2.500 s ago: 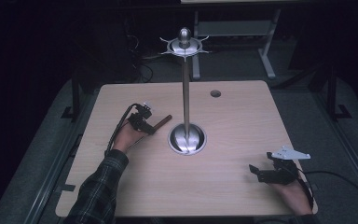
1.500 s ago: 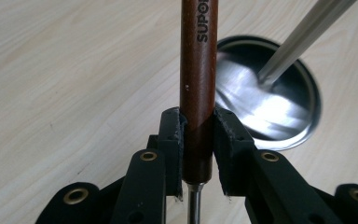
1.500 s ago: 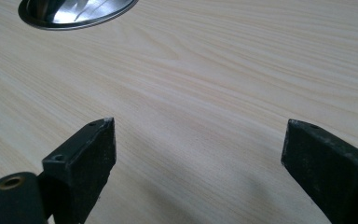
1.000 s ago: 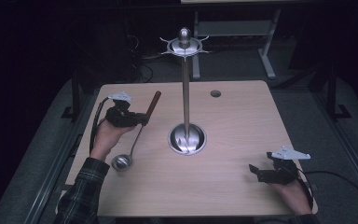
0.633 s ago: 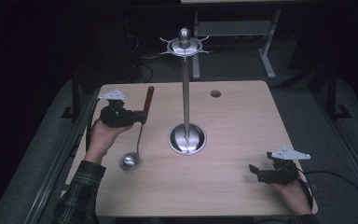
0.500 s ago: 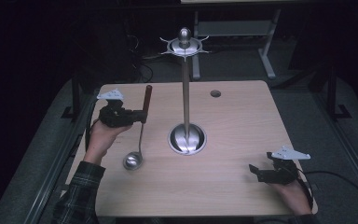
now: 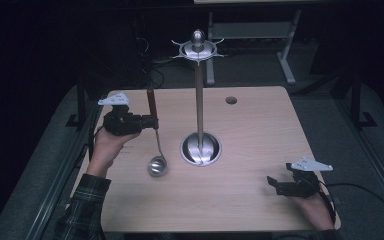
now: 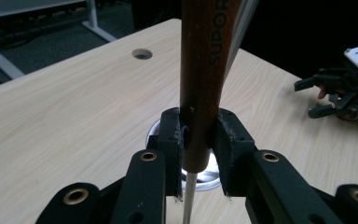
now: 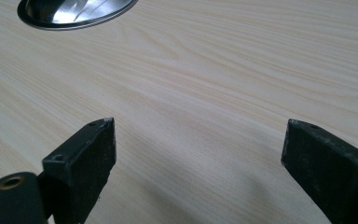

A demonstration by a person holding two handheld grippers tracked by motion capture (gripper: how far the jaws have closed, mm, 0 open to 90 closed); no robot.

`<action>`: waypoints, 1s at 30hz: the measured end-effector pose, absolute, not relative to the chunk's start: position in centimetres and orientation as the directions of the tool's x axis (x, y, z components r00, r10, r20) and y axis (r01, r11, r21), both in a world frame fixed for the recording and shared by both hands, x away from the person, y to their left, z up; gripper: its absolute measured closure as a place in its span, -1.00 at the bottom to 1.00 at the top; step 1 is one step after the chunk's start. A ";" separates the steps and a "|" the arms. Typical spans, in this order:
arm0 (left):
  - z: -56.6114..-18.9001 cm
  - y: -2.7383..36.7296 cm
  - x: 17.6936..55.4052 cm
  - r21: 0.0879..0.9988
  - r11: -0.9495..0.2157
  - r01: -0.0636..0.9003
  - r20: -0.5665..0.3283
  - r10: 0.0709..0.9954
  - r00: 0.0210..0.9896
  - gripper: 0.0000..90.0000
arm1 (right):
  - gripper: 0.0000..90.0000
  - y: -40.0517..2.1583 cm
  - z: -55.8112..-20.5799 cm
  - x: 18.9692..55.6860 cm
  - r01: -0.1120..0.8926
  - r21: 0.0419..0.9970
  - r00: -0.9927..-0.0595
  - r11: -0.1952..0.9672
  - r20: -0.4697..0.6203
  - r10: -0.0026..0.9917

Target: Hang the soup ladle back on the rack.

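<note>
Left tongs (image 7: 152,121) were clamped on the ladle's (image 7: 156,150) wooden handle, bowl dangling just above the bench (image 7: 260,130), left of the stand (image 7: 199,100). Lift under way, I'd say; next, raise the ladle to a top hook. Right tongs (image 7: 275,184) gaped empty, hand resting near-right.

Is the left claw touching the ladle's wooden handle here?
Touching. In the left gripper view, the left claw has both pads pressed against the ladle's wooden handle, no gap on either side. The high view shows the ladle hanging upright from it.
</note>
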State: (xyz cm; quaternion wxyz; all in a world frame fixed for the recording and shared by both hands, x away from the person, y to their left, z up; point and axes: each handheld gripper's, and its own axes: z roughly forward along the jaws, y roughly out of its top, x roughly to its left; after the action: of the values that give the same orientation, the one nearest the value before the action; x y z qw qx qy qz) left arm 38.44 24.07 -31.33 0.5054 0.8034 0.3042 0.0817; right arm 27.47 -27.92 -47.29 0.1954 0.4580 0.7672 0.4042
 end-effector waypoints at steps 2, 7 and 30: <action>-31.0 23.9 38.4 0.866 -0.305 0.396 -0.171 0.564 0.808 0.63 | -0.79 -27.9 -47.3 27.5 0.545 0.799 -0.504 0.254 0.071 0.861; -30.3 23.4 38.3 0.875 -0.296 0.384 -0.173 0.550 0.817 0.63 | -0.79 -27.9 -47.3 27.5 0.545 0.799 -0.505 0.254 0.071 0.860; -24.0 21.1 38.3 0.911 -0.313 0.267 -0.091 0.479 0.873 0.63 | -0.79 -27.9 -47.3 27.5 0.545 0.799 -0.506 0.255 0.070 0.860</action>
State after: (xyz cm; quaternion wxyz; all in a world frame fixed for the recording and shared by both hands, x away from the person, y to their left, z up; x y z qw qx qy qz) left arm 38.30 21.06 -24.03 0.5380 0.8044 0.2320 0.0983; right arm 27.50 -27.92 -47.31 0.1949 0.4574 0.7678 0.4040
